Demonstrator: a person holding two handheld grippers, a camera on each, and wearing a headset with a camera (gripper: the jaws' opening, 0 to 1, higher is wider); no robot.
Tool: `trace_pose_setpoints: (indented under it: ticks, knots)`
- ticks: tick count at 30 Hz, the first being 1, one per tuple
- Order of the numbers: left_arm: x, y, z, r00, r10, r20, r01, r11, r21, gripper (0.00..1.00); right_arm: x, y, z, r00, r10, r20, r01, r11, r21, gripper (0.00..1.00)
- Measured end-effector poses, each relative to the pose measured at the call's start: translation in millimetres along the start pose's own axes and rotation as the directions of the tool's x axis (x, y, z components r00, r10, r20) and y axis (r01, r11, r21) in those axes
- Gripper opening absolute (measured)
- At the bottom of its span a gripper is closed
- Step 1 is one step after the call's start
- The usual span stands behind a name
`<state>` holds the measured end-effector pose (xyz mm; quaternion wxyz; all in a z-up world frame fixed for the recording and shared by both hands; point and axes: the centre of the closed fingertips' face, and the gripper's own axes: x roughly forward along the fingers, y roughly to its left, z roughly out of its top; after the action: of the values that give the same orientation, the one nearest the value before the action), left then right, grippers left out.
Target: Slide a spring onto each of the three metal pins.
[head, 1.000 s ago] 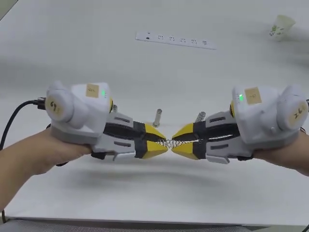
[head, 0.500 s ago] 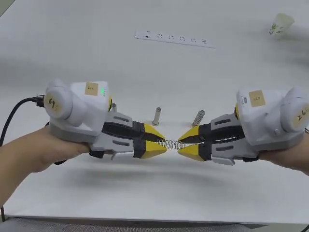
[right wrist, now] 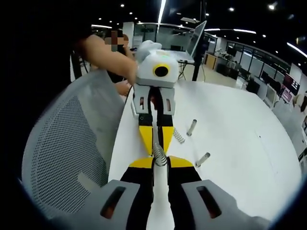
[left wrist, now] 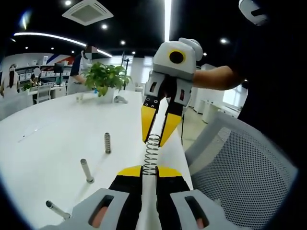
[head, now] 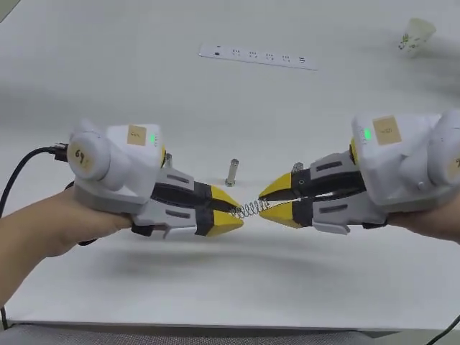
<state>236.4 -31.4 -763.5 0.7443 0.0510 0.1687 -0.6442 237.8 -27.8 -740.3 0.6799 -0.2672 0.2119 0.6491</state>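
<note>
My left gripper [head: 238, 215] is shut on one end of a small steel spring [head: 250, 208], which sticks out level above the white table [head: 215, 100]. The spring's other end lies between the parted yellow fingertips [head: 277, 188] of my right gripper [head: 262, 201], which faces the left one tip to tip. The left gripper view shows the spring [left wrist: 151, 151] rising from my shut jaws into the other gripper's spread jaws. A bare upright pin [head: 233, 172] stands just behind the tips. On the table are a pin wearing a spring [left wrist: 107, 143] and two bare pins [left wrist: 87, 170] [left wrist: 57, 210].
A white power strip [head: 251, 56] lies at the far side and a paper cup [head: 412, 36] at the far right. A black cable [head: 21, 176] trails from the left gripper. The table's front edge [head: 215, 327] runs just below my hands. A mesh chair [left wrist: 240, 163] stands beside the table.
The right gripper's jaws have parted and it has lifted slightly, now covering the sprung pin. The spring has tilted up to the right. The left gripper has hardly moved.
</note>
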Motion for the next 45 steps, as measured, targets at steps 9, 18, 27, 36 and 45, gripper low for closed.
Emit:
trace_pose_setpoints:
  ticks: [9,18,27,36,45]
  knots:
    - [-0.7,-0.3,0.9,1.0,0.004,0.0,-0.004,1.0,0.008,0.02,2.7,-1.1,21.7,0.9983,0.009,0.057,-0.008,1.0,-0.006,0.07]
    - [0.2,-0.6,0.0,1.0,0.003,-0.007,-0.003,1.0,0.009,0.02,11.8,0.9,33.2,0.9968,0.003,0.08,0.002,0.998,-0.061,0.07]
    - [-2.1,3.2,0.4,0.9998,0.02,-0.008,-0.02,1.0,0.019,0.01,17.1,-3.3,36.0,0.9968,0.004,0.079,0.004,0.995,-0.097,0.08]
    - [-5.6,3.5,-2.3,0.9993,0.035,-0.011,-0.035,0.999,0.023,0.01,20.1,-3.9,35.6,0.996,-0.006,0.089,0.013,0.997,-0.073,0.08]
    - [-7.8,1.5,-3.9,0.9993,0.038,0.0,-0.038,0.999,0.012,0.01,22.8,0.8,36.0,0.9961,-0.011,0.088,0.02,0.995,-0.103,0.08]
